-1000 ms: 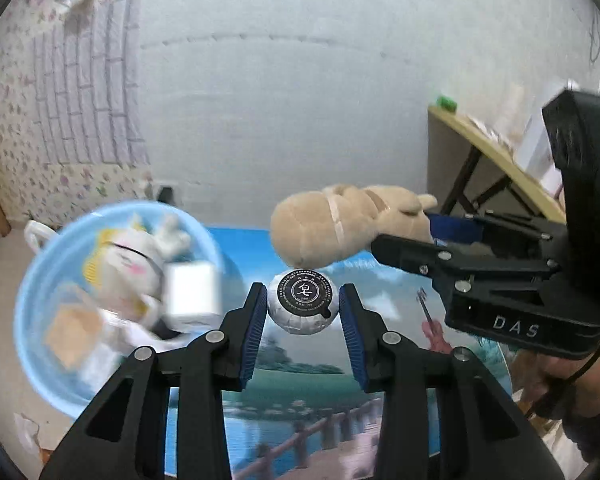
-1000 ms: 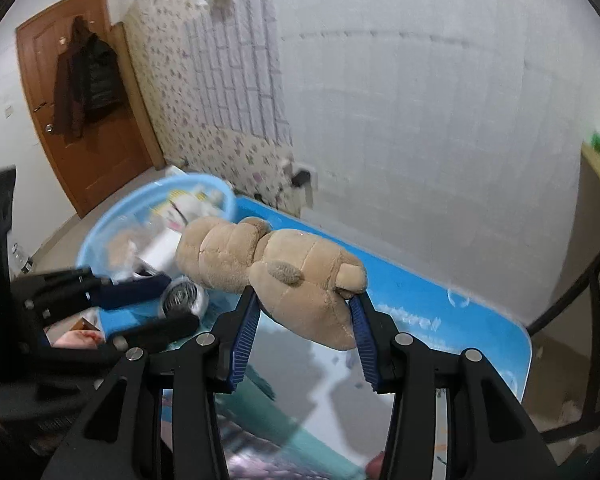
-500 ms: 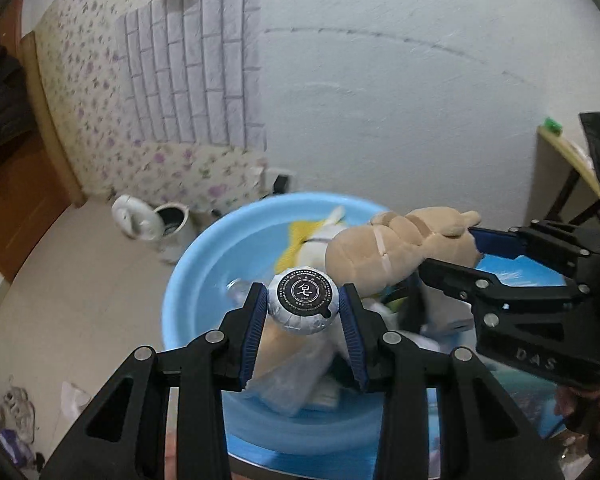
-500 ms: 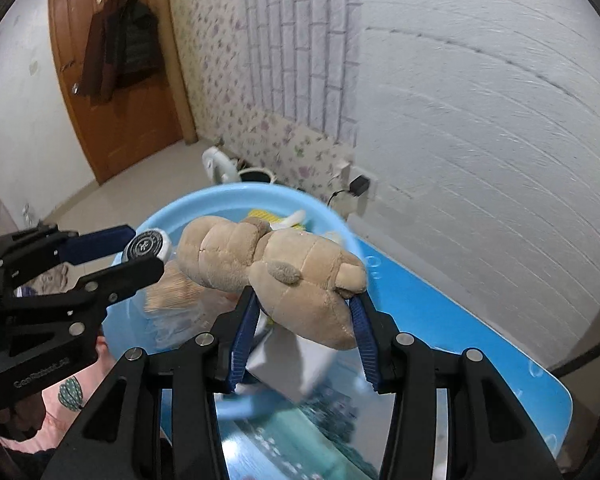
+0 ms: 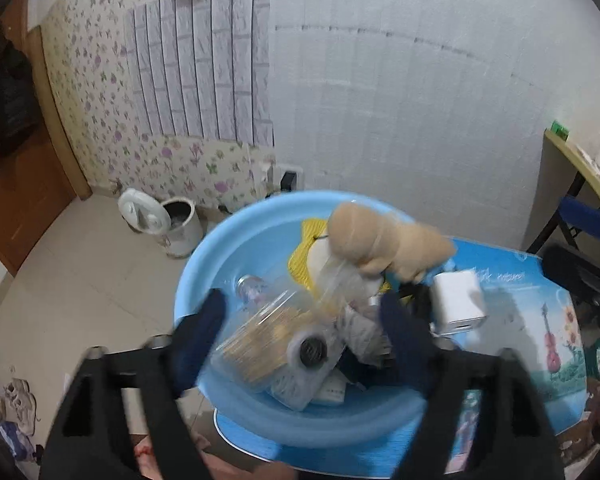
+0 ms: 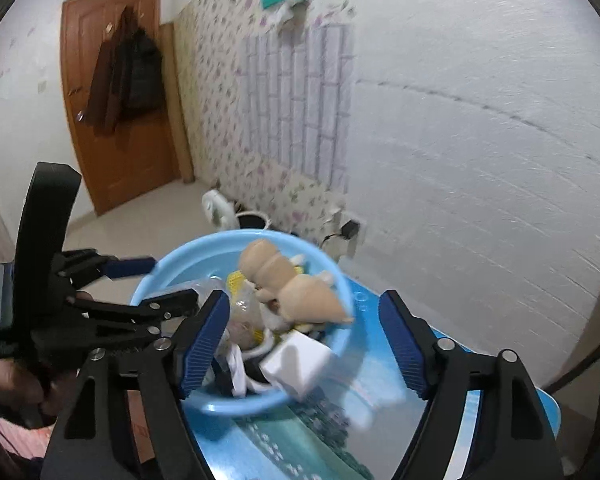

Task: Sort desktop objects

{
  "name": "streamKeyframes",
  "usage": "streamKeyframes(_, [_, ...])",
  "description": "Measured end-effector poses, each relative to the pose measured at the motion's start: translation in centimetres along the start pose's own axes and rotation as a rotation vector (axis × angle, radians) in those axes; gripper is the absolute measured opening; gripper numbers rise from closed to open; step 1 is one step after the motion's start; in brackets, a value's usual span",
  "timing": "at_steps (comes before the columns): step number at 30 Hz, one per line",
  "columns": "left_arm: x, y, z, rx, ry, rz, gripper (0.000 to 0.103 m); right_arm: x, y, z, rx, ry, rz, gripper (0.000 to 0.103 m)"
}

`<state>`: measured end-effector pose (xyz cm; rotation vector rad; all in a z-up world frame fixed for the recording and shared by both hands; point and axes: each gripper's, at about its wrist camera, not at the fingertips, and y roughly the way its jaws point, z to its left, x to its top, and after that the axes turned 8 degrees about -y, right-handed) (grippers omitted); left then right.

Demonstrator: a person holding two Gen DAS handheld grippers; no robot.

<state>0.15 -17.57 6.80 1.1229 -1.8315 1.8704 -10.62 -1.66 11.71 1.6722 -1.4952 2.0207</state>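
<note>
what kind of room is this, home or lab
Most likely a room in a home, not a lab: floral wallpaper, jackets hanging on a wooden door, and an electric kettle on the tiled floor beside the table that holds the blue basin.

Both cameras sit close above, looking down past their tongs; both see the blue tub mid-frame
</note>
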Motion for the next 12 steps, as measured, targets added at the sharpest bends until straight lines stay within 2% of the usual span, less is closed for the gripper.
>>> streamKeyframes(2, [-0.2, -1.3, -1.2, -0.010, 0.027, -0.029, 0.101, -1.3, -2.3, -0.6, -0.021, 0.039, -0.013, 0.074])
streamKeyframes(3, [-0.4, -1.8, -1.8, -0.006, 0.036, -0.042, 0.103, -2.0, -3.2, -0.7, -0.030, 0.051, -0.012, 0.074])
streamKeyframes(7, [-1.7, -3.8, -4.7, -0.013, 0.079, -0.104, 0.103, -5.5, -5.9, -0.7, -0.064, 0.087, 0.019, 0.074])
streamKeyframes(12, [-4.4, -4.7, -9.5, -0.080, 0.177, -0.070, 0.103, -10.8, -10.3, -1.0, -0.118, 0.152, 0.038, 0.074])
